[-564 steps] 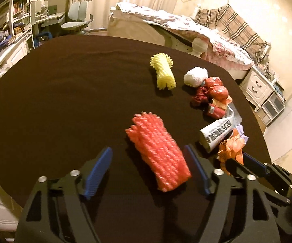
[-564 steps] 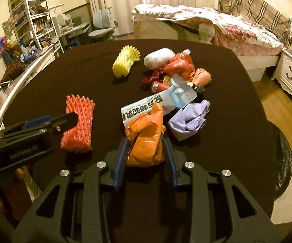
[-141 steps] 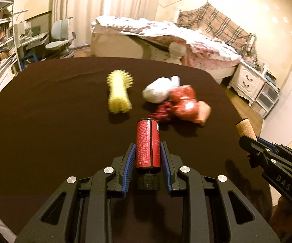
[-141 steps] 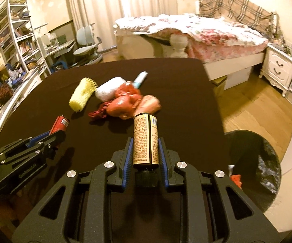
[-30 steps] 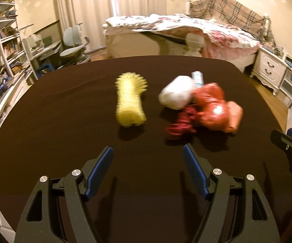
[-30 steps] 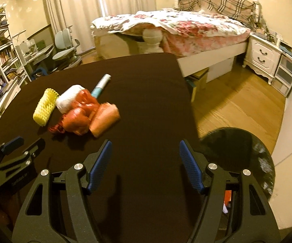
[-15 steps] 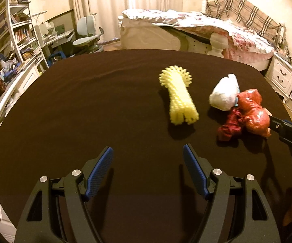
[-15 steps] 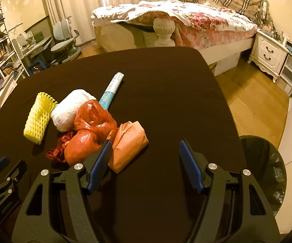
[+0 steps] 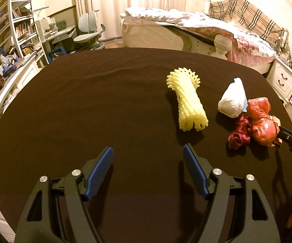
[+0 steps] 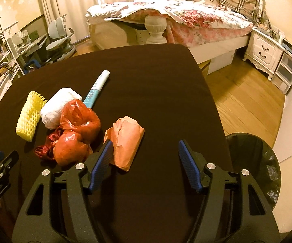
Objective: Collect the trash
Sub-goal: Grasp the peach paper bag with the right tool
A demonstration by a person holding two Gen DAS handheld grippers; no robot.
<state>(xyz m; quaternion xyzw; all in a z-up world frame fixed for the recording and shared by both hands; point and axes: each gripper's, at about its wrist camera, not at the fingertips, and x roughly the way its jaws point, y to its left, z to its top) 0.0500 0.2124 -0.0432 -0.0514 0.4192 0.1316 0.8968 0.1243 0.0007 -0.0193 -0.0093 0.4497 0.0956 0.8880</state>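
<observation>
We are between pickups, both tools empty and reaching back over the bench [image 9: 85,105] for the next pieces of trash. The left gripper [image 9: 148,156] has its jaws wide with nothing but dark cloth between them. The right gripper [image 10: 144,151] also has its jaws apart; they have just been closing a little, yet nothing is gripped — its left jaw sits just beside the orange paper packet [image 10: 126,141], which lies mostly outside the gap.

We judge the next move for the right side is to shift left so the packet sits squarely between the jaws, then close and carry it to the black-lined bin [image 10: 255,168] on the floor off the bench's right edge. The left side needs to travel forward and to the right to straddle the yellow foam net [image 9: 190,101], which lies ahead and apart from the jaws.

The trash sits in a loose cluster on the right half of the bench: the ribbed yellow net, a white crumpled wad [image 9: 233,101], shiny red plastic bags [image 10: 77,129] bunched against one another, a teal and white tube [image 10: 96,89] poking out behind them, and the folded orange packet nearest the right tool. All look light and crushable.
</observation>
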